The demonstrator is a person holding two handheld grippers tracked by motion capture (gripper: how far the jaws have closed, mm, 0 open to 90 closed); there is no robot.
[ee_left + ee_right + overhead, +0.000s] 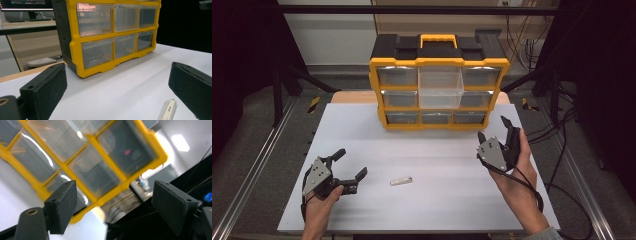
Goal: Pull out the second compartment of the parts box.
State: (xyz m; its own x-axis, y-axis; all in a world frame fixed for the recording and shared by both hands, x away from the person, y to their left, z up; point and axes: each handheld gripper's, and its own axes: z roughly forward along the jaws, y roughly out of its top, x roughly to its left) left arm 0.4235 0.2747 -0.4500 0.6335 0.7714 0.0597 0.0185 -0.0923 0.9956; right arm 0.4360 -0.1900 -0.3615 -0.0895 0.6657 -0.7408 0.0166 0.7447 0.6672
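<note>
Left tool wide open, empty, near small white stick on counter. Right tool open, empty, by yellow drawer organizer.

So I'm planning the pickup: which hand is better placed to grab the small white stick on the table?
Left, probably. The left tongs stand open right beside the white stick, while the right tongs are up by the yellow organizer.

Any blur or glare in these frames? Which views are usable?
Right gripper view: motion-blurred and tilted, glare streaks on the organizer drawers. Left gripper view: sharp, mild reflections on the drawer fronts, small white piece clear. High view: evenly lit, table bright, surroundings dark.
</note>
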